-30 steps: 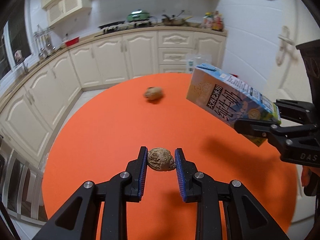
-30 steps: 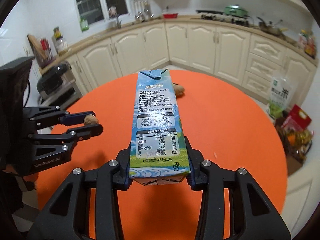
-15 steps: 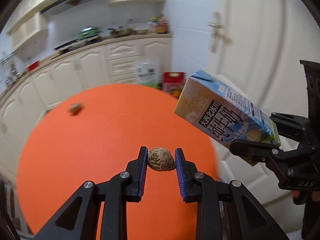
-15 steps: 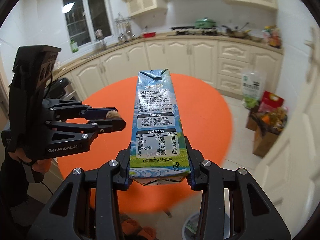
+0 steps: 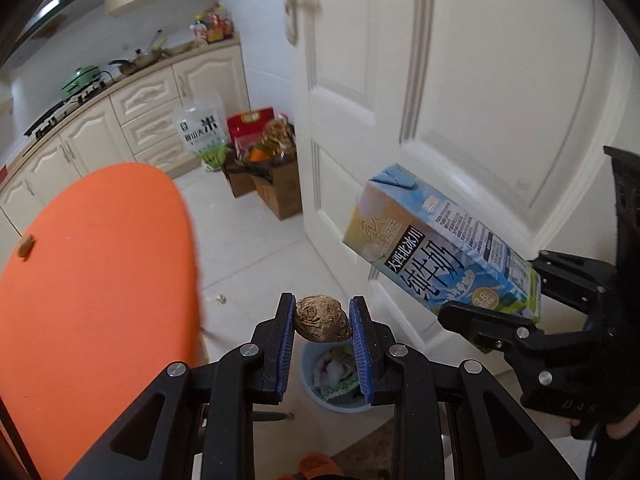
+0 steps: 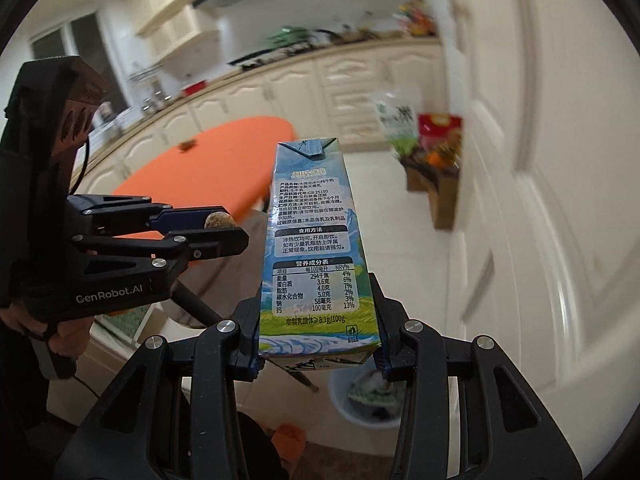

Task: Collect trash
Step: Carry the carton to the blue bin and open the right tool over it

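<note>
My left gripper [image 5: 322, 320] is shut on a brown walnut shell [image 5: 322, 318] and holds it in the air above a light blue trash bin [image 5: 334, 380] on the floor. My right gripper [image 6: 318, 344] is shut on the base of a blue milk carton [image 6: 312, 240], also held in the air; the bin [image 6: 368, 400] shows below it with rubbish inside. In the left wrist view the carton [image 5: 436, 248] and right gripper [image 5: 520, 312] are at the right. In the right wrist view the left gripper [image 6: 224, 230] with the shell [image 6: 219, 220] is at the left.
The round orange table [image 5: 92, 280] is to the left, with another walnut shell [image 5: 26, 246] on it. A white door [image 5: 460, 100] stands close on the right. Cardboard boxes and bags [image 5: 264, 172] sit on the floor by the cabinets [image 5: 132, 128].
Both grippers have swung right, away from over the table, and now hang over the floor and the trash bin by the door. Both still hold their items.
</note>
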The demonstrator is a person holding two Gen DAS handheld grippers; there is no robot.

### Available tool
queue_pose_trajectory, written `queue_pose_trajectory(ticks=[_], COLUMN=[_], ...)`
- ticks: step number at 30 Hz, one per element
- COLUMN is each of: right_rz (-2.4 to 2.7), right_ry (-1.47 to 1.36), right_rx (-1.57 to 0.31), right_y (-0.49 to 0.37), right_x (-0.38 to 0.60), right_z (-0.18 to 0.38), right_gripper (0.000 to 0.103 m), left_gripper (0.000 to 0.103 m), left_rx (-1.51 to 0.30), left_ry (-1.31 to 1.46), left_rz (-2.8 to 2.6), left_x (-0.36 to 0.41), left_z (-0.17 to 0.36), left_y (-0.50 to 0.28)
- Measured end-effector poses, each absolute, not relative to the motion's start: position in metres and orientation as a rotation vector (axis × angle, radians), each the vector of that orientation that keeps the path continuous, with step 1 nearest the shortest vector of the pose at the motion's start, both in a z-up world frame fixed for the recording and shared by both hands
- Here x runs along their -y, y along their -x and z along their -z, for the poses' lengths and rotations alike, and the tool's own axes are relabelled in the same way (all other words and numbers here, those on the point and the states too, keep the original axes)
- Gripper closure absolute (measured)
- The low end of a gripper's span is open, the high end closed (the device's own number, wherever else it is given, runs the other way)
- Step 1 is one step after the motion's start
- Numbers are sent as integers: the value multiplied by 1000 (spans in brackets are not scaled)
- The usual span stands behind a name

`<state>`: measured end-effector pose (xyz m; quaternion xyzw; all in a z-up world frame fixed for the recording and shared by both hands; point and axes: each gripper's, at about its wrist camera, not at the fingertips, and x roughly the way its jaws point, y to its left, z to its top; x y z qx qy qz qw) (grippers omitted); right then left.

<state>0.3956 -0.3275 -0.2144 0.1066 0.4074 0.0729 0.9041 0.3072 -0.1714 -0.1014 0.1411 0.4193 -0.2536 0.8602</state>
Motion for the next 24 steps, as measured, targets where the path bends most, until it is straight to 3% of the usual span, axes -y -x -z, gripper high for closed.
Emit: queue_pose_trajectory(ticks=[12,14,19,24], right_rz=[-45,-37,-18,-4], right_ry=[-327,-339,-387,-426], right_rx=[-1017,-1038,-1087,-1121], right_y=[-397,-399,-400,-405], right_x=[373,379,387,391], right_z=[321,336,370,397], right_gripper=[64,64,64,63], left_gripper=[76,61,40,40], left_rx=[-1110,-1127,-1168,-1173], left_ry=[-351,-370,-380,-381], left_rz=[555,545,532,511], left_x=[262,275,304,305], left_z=[198,209,224,225], left_y=[-379,-390,-422,-431])
